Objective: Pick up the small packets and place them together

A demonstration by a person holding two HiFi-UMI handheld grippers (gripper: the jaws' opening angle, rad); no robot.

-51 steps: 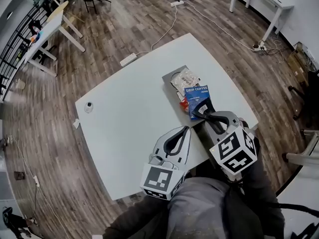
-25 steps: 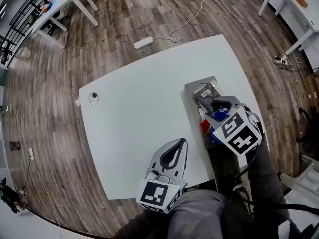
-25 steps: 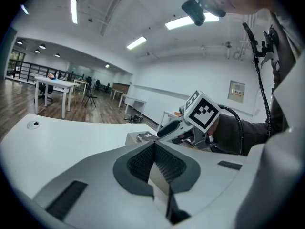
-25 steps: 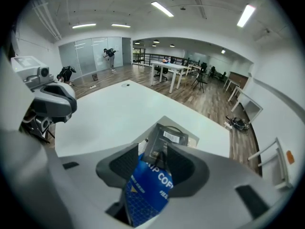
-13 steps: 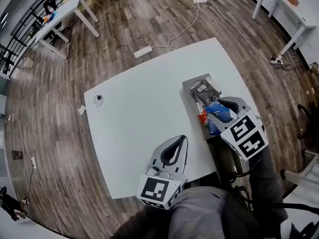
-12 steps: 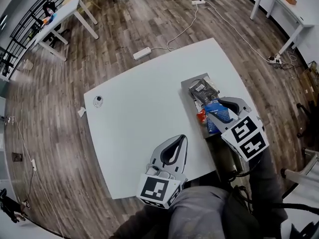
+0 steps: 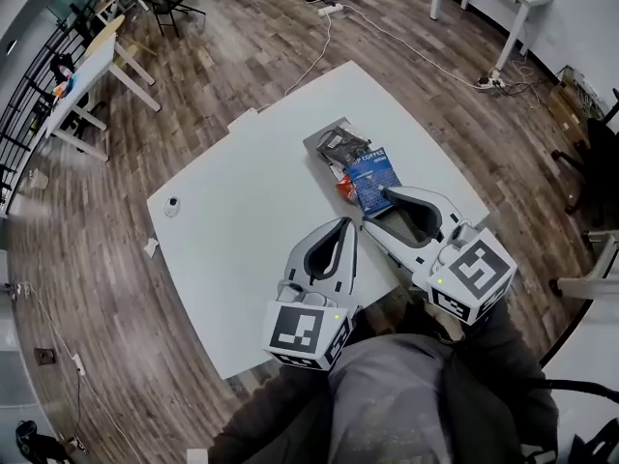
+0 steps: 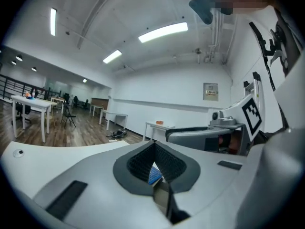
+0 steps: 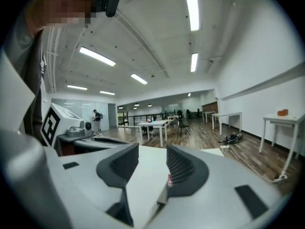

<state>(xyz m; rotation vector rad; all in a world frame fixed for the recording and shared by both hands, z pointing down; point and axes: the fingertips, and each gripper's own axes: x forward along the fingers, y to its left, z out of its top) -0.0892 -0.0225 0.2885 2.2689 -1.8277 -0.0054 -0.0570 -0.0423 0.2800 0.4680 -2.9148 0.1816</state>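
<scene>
Right gripper (image 7: 375, 211): jaws stand well apart and empty. In the right gripper view (image 9: 152, 162) I see only bare table between the pads. Its tips sit just beside the near edge of the blue drip-coffee packet (image 7: 372, 177); I can't tell if they touch. Left gripper (image 7: 344, 223): jaws closed tip to tip on nothing, parked on the white table (image 7: 242, 211), near the pile.

Packets are already bunched at the table's far right: blue one on top, red packet (image 7: 345, 189) poking out at its left, dark packet (image 7: 343, 146) beyond, and part of the pile lies on a grey pad (image 7: 319, 141).

Handling, my guess: thin foil sachets, very light, floppy, slick and crinkly, lying flat. A top-down pinch would likely skid or drag its neighbours. I'd take the blue one by its near short edge or a free corner, jaws low and nearly flat, with a modest squeeze. Little risk of damage, but a real risk of slipping out.
</scene>
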